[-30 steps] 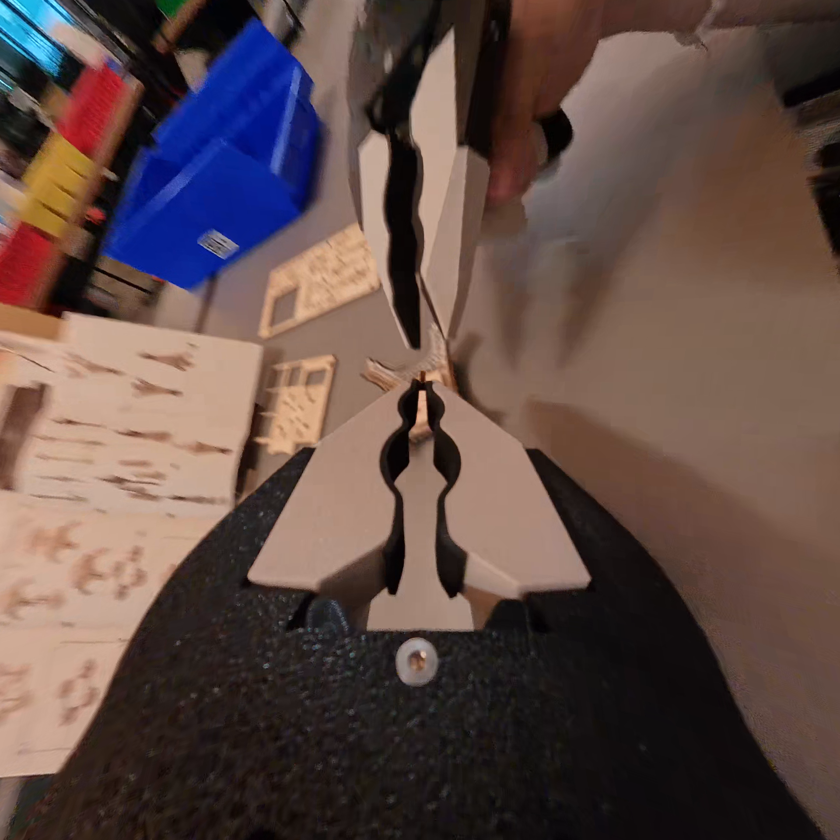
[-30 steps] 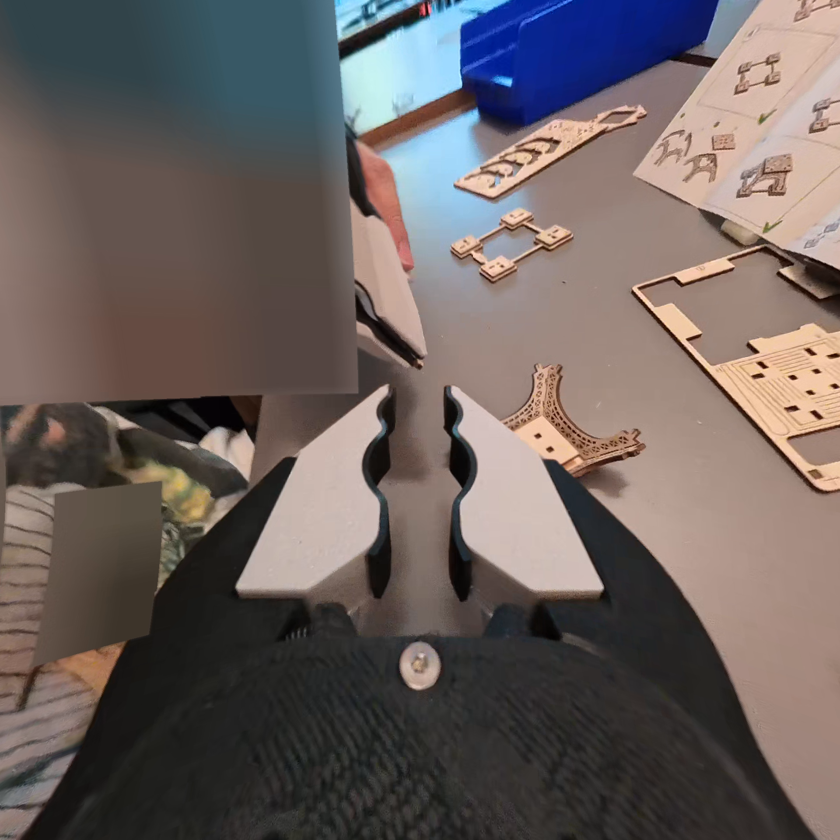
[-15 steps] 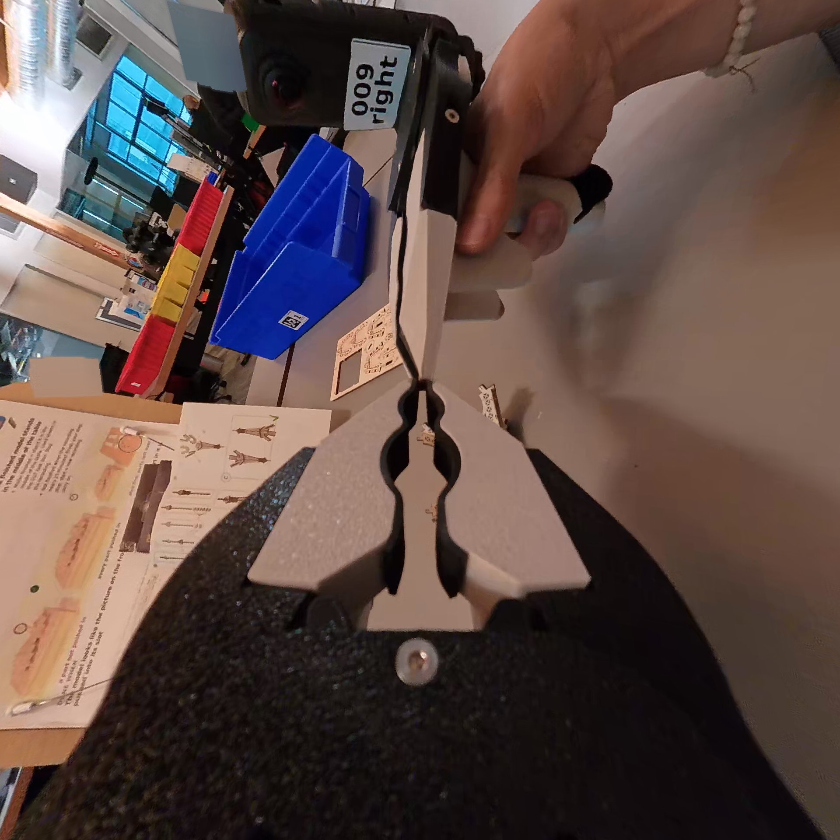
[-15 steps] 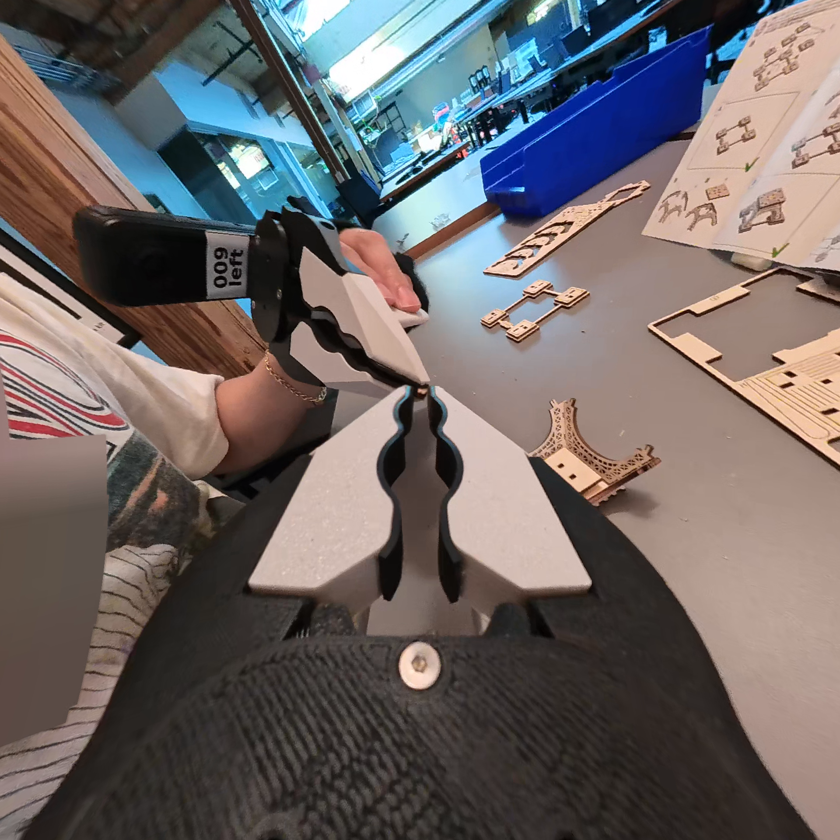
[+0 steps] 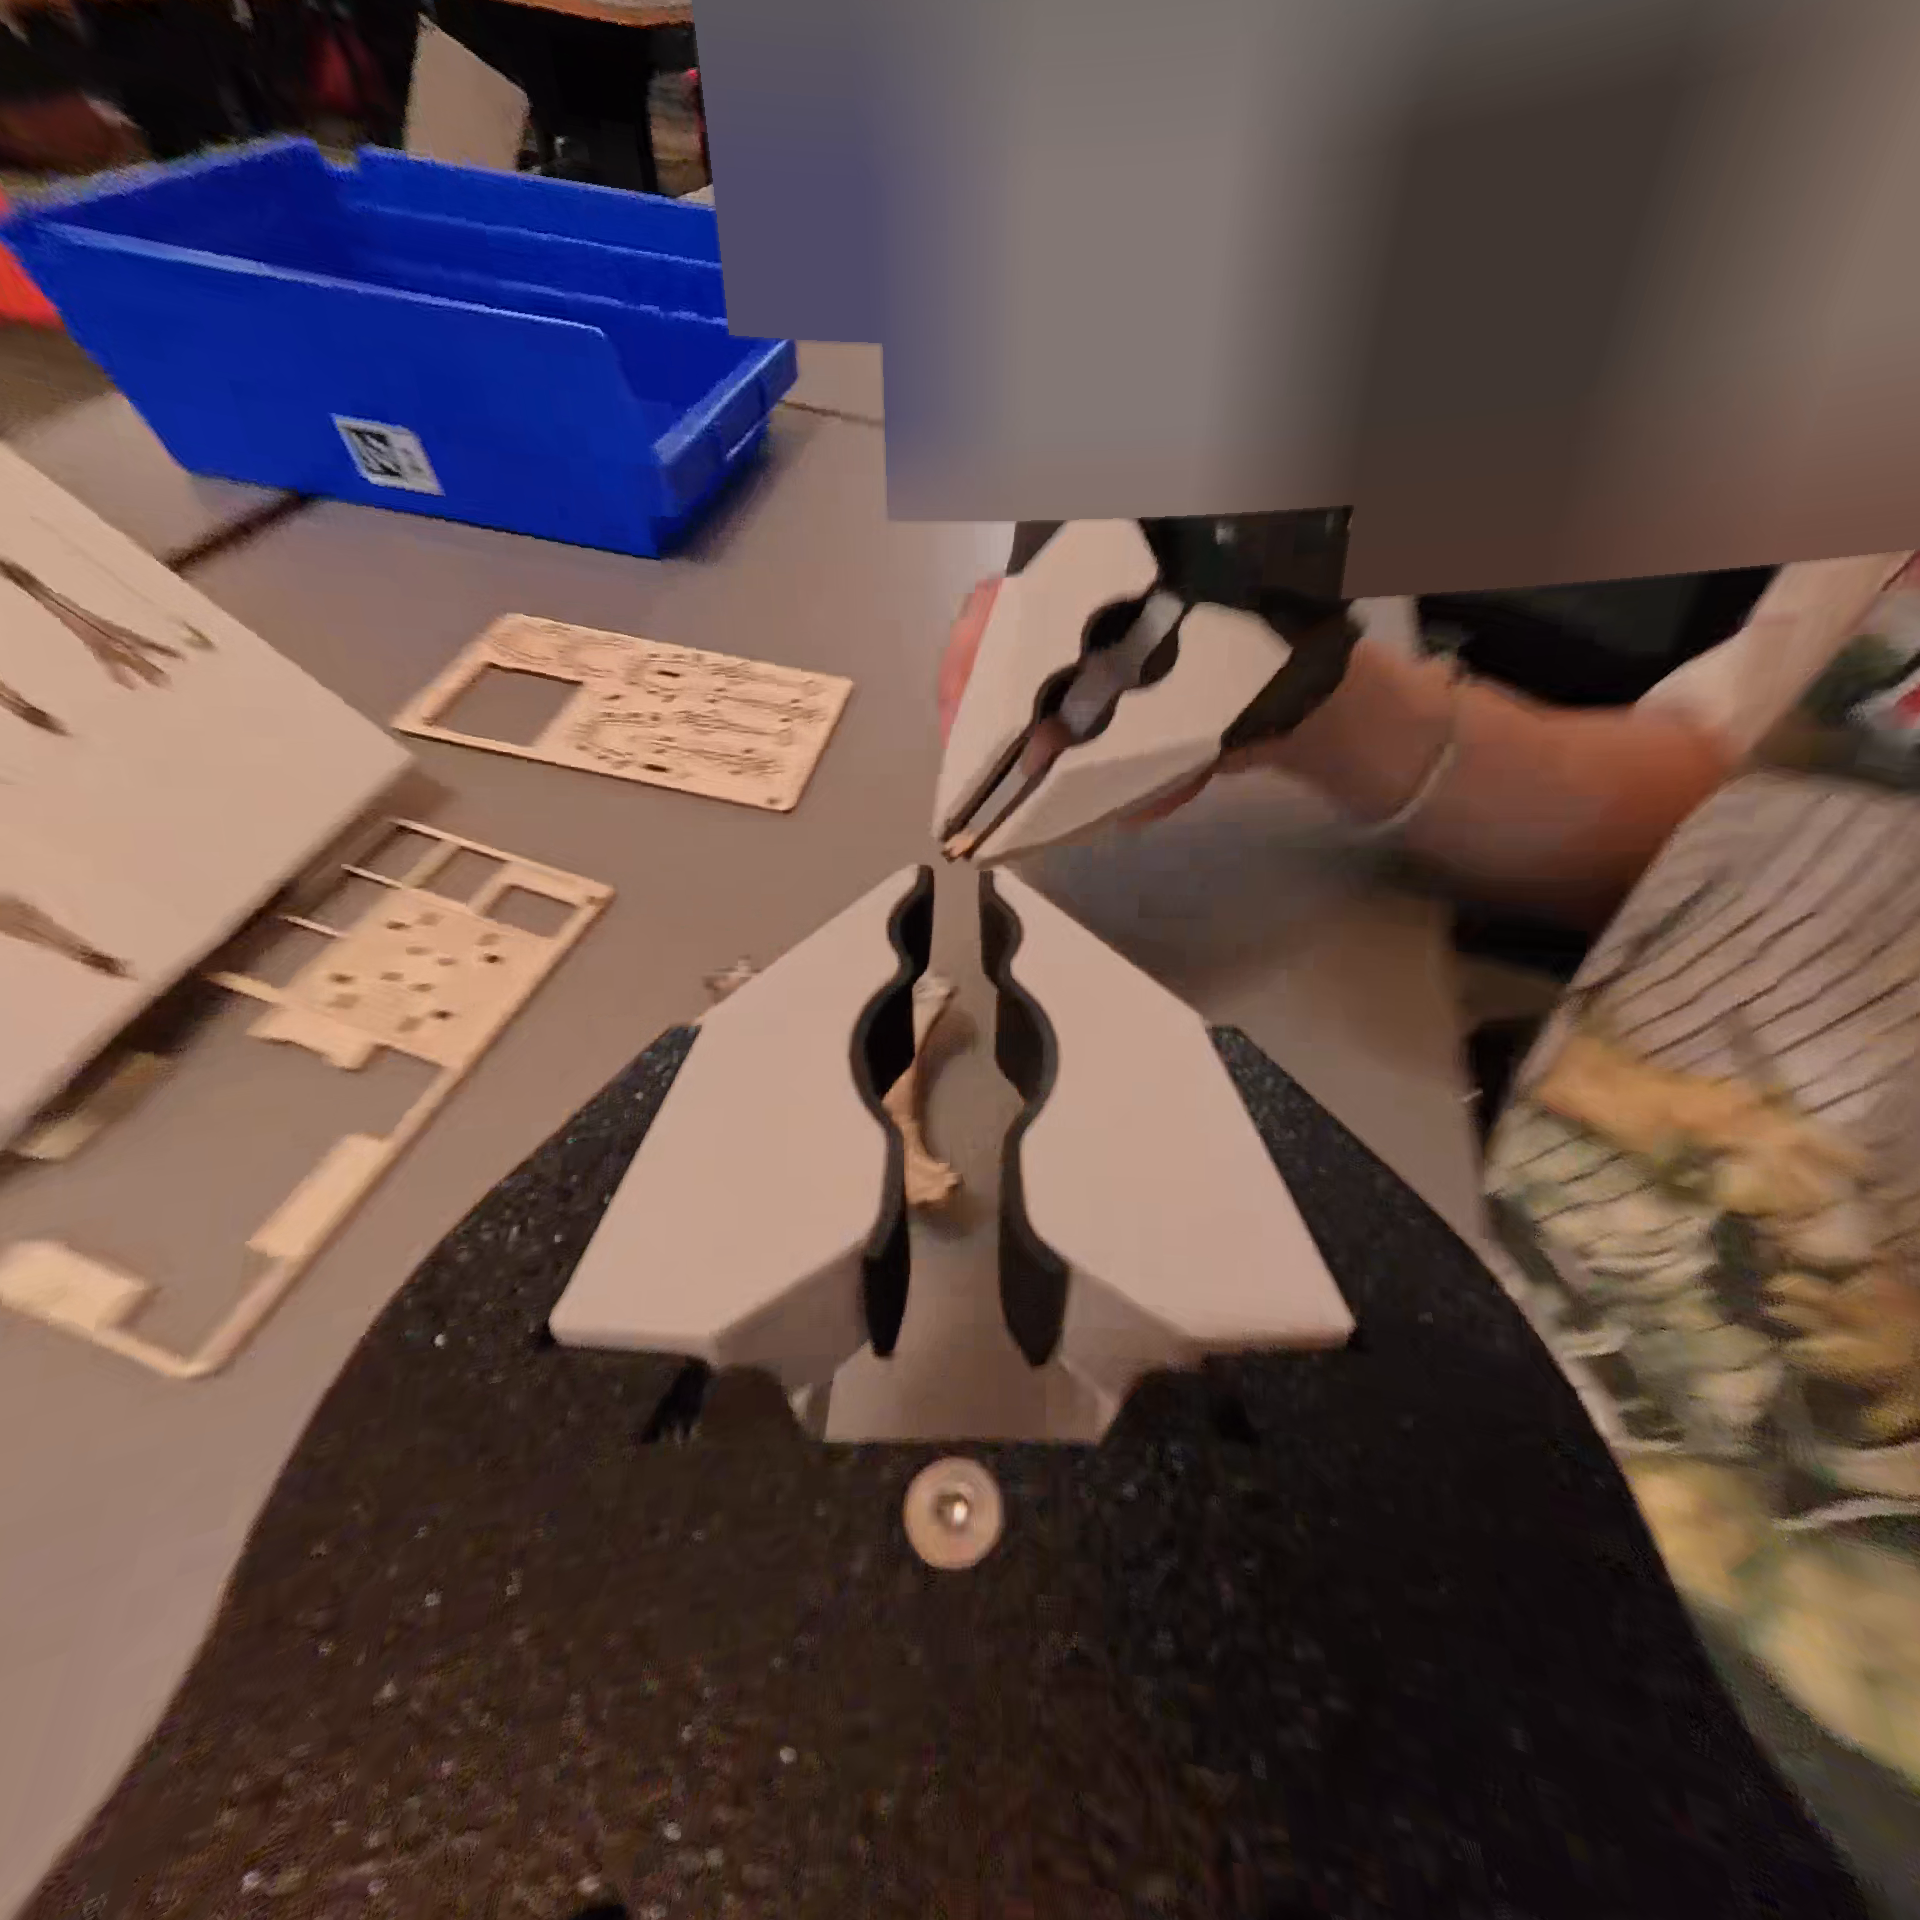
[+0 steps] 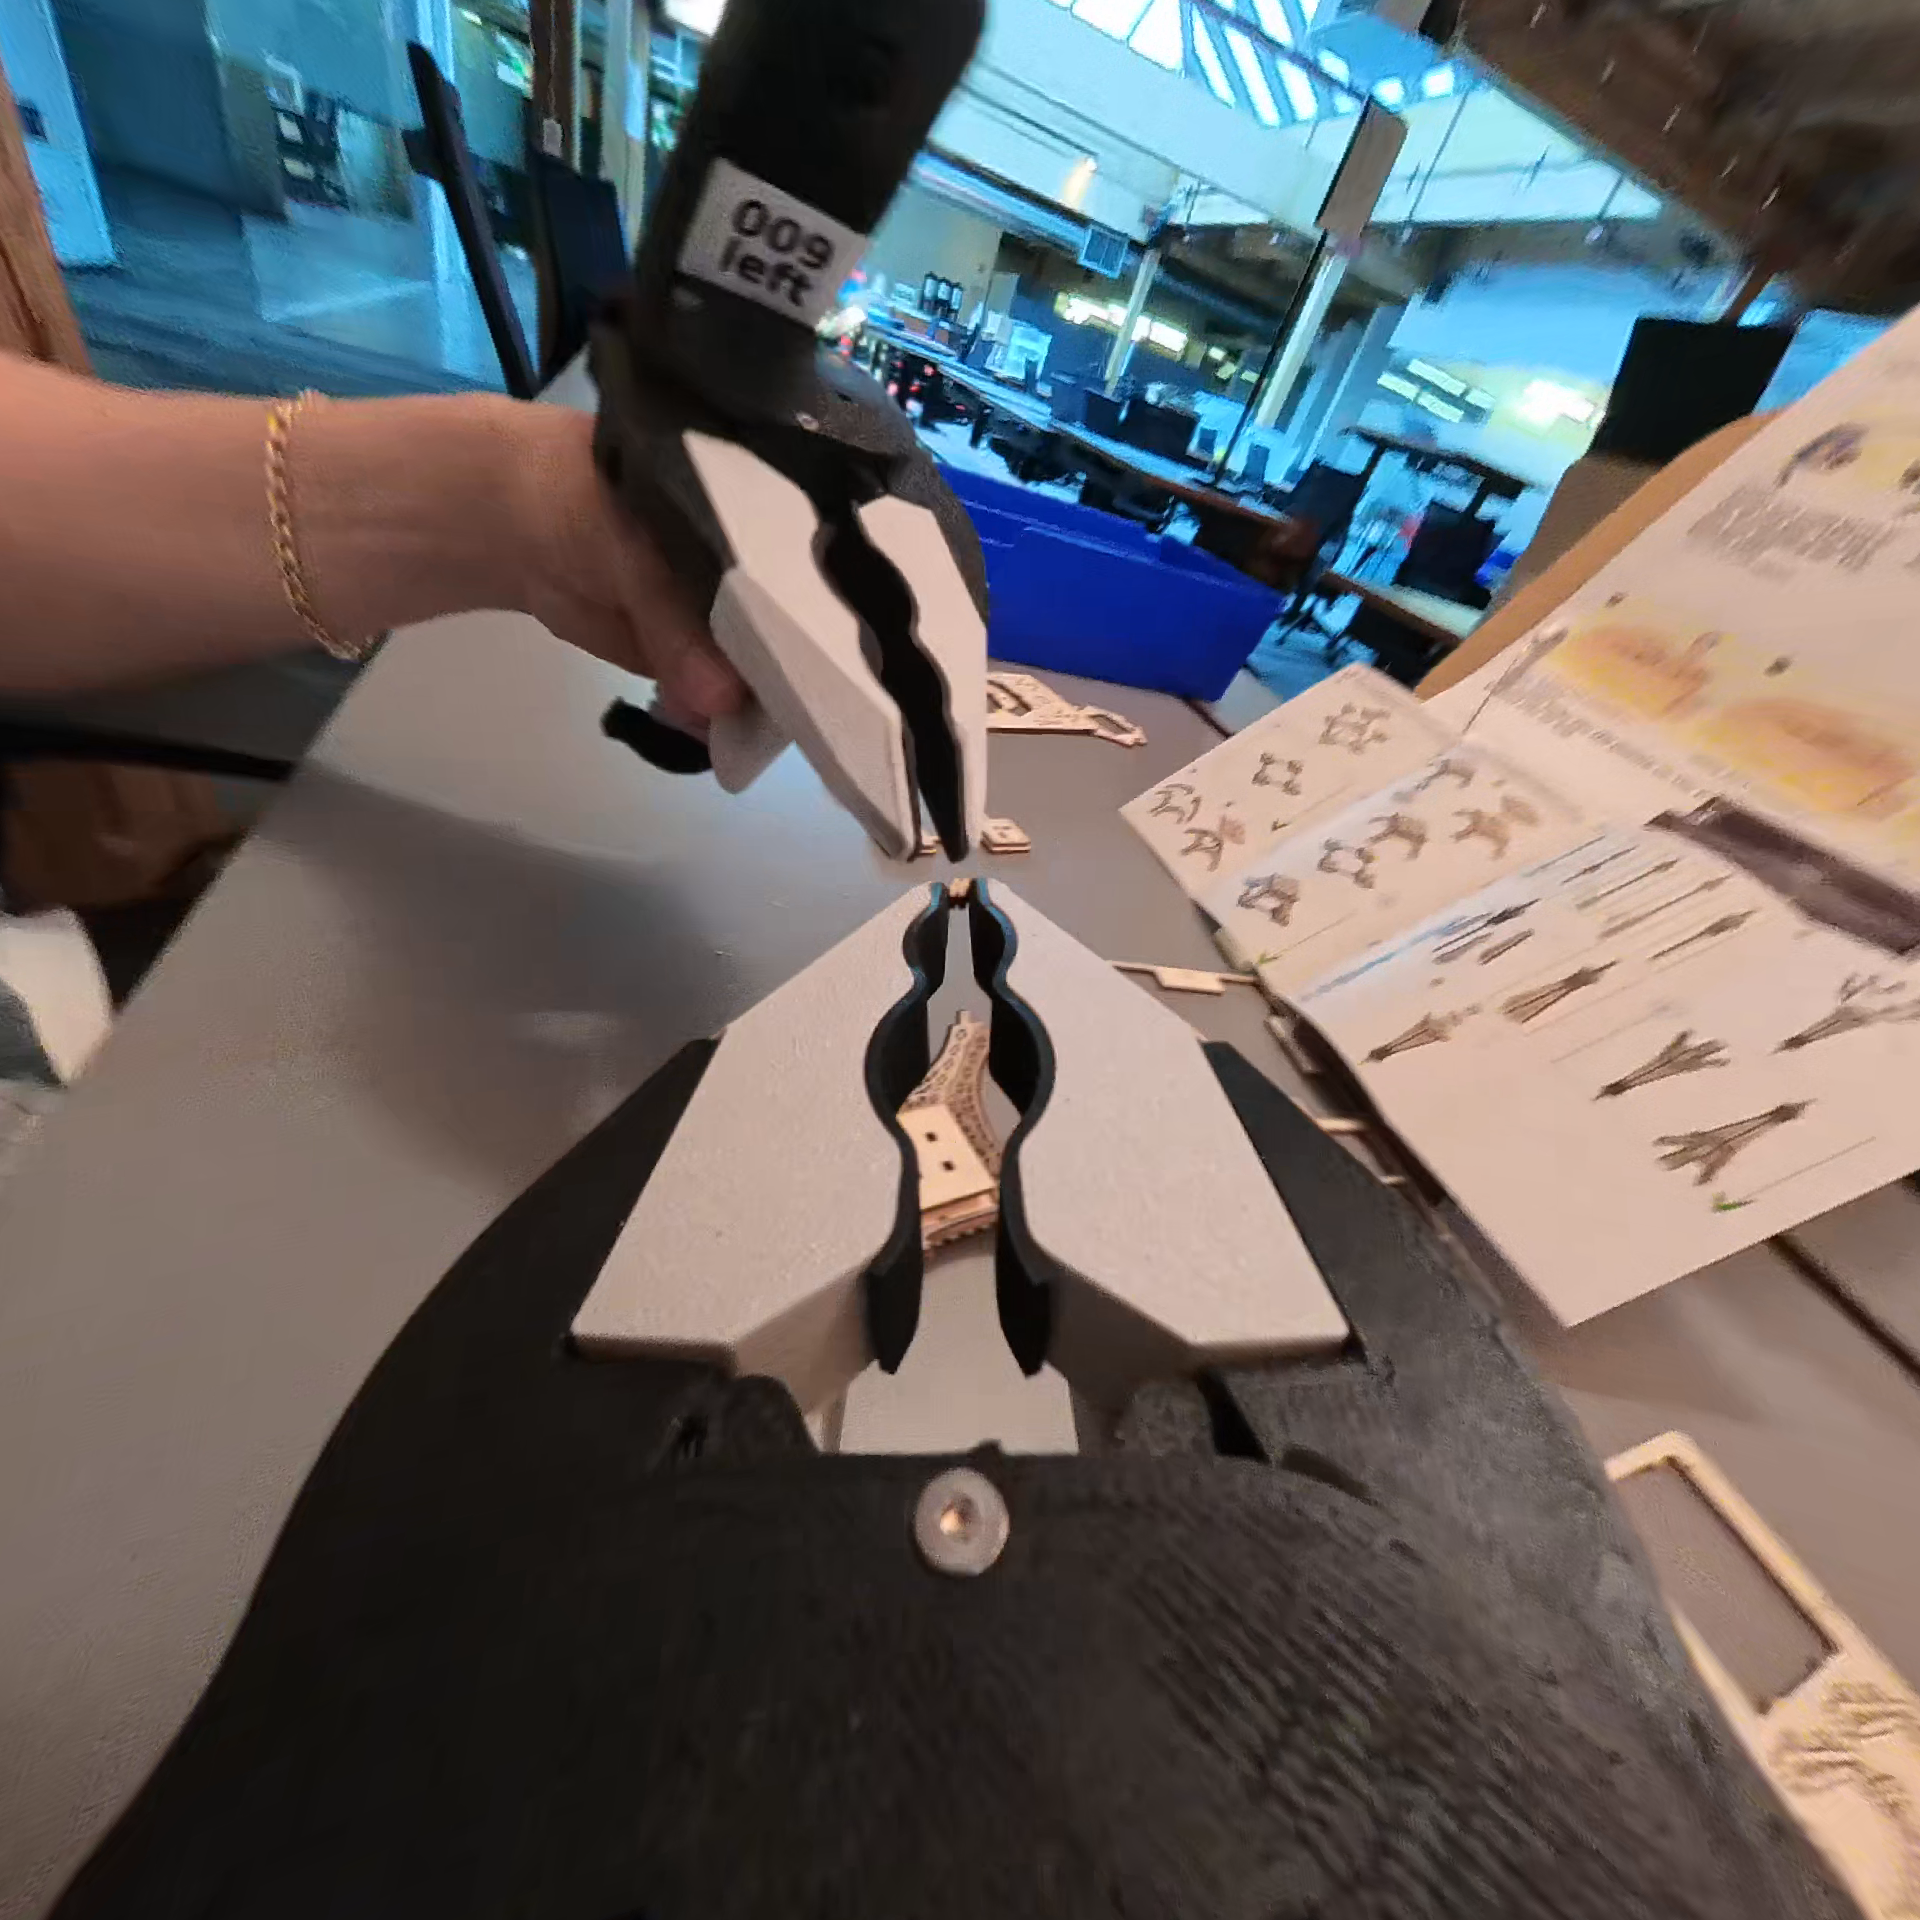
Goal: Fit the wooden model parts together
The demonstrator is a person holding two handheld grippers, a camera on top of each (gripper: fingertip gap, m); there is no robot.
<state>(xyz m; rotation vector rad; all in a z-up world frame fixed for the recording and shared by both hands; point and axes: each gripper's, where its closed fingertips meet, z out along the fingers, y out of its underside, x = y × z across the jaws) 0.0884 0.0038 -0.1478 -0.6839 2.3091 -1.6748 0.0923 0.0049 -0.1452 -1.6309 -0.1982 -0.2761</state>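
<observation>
A small wooden piece is pinched at the very tip of my right gripper, which is shut on it above the grey table. In the left wrist view the right gripper points down at my left gripper, tip to tip. The left gripper's jaws stand slightly apart and empty. It also shows in the right wrist view, just above the right one. A wooden tower base lies on the table below, seen between the fingers, also in the left wrist view.
A blue bin stands at the table's far side. Instruction sheets and emptied wooden part frames lie beside the work spot. Another frame lies near the right gripper. The person's torso is close by. My two grippers' fingertips are within a few centimetres of each other.
The right gripper went from open to shut on the small piece at the left gripper's tip. The left gripper's jaws have since parted and let it go. Both grippers have swung round.
</observation>
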